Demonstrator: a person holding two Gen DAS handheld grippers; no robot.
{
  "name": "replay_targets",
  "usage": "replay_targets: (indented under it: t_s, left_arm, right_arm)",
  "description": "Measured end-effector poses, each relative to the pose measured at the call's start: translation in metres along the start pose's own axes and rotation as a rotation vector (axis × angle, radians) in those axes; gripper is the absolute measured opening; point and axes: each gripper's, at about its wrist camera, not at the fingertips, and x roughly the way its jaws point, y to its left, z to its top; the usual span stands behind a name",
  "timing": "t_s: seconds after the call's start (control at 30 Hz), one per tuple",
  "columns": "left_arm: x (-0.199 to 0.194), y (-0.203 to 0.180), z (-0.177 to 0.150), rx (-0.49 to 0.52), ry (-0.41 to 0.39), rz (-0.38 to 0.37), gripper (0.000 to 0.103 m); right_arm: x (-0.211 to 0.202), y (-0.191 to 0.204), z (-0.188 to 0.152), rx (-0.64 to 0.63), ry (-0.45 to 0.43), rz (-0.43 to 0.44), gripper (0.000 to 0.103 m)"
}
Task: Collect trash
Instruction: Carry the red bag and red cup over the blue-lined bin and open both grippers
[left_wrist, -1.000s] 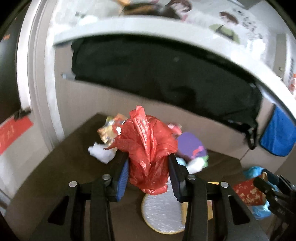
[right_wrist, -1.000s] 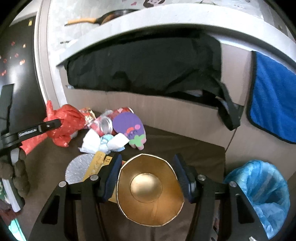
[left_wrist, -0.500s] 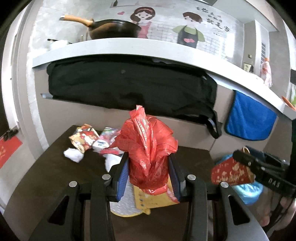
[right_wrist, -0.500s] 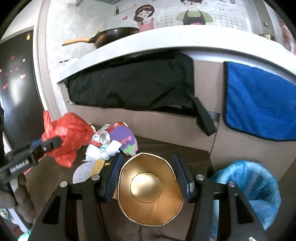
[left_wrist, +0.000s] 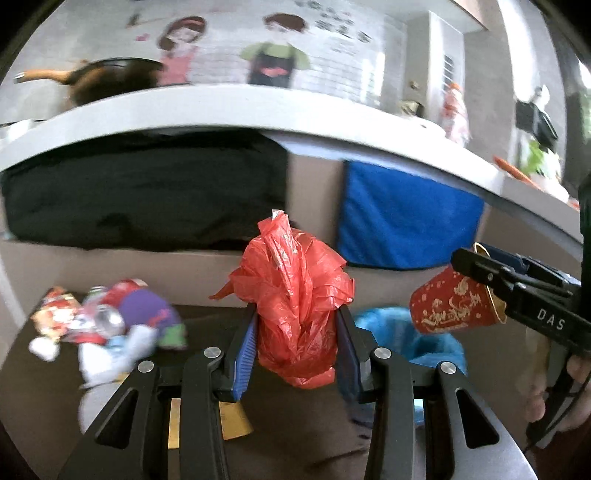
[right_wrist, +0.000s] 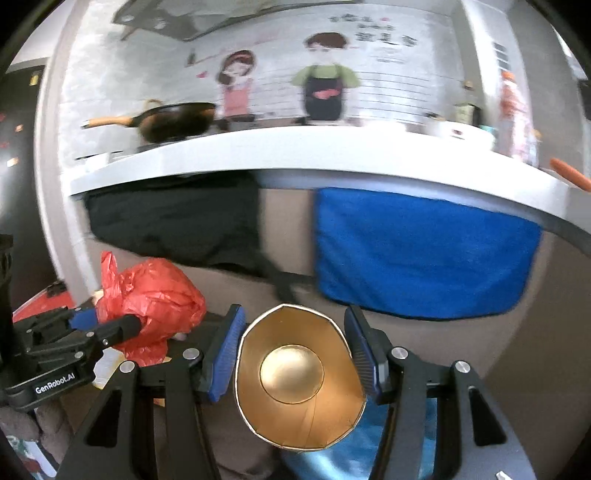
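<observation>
With the left gripper (left_wrist: 295, 347) clamping the crumpled red plastic bag (left_wrist: 295, 302) and the right gripper (right_wrist: 295, 363) squeezing the gold-lined red paper cup (right_wrist: 299, 380), both are best centred over the blue-lined bin (left_wrist: 439, 345), probably just below the cup, before letting go.

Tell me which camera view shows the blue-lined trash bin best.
The left wrist view: the blue-lined trash bin shows its open mouth there, below the red paper cup. The right wrist view shows only a blurred blue patch under the cup's gold inside.

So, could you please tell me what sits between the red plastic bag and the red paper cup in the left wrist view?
In the left wrist view, the blue-lined trash bin shows low between the red plastic bag and the red paper cup.
</observation>
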Motion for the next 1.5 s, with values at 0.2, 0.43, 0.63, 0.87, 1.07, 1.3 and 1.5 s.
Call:
replay_targets:
  t_s: [0.2,0.43,0.63,0.87,1.07,1.3,1.5]
  left_arm:
    - [0.051,-0.048,-0.001,0.039,0.078,-0.066,0.042]
    - [0.088,-0.085,-0.013,0.074,0.134,-0.089,0.042]
    - [0.107,-0.093,-0.019,0.08,0.167,-0.083,0.042]
    - [0.123,-0.092,-0.023,0.057,0.204,-0.112,0.042]
    - [0.138,-0.092,-0.026,0.023,0.242,-0.152,0.042]
    - [0.152,-0.09,-0.031,0.006,0.26,-0.169,0.043]
    - [0.152,-0.075,-0.027,-0.055,0.247,-0.234,0.064]
  right_arm:
    - [0.01,-0.058,-0.021,0.042,0.04,-0.1,0.053]
    - [0.021,-0.099,-0.05,0.102,0.076,-0.127,0.053]
    - [0.036,-0.116,-0.066,0.136,0.099,-0.127,0.053]
    - [0.048,-0.128,-0.075,0.163,0.112,-0.123,0.053]
    - [0.057,-0.135,-0.078,0.184,0.118,-0.128,0.054]
    - [0.064,-0.138,-0.08,0.196,0.12,-0.117,0.061]
    - [0.063,-0.132,-0.079,0.163,0.095,-0.155,0.064]
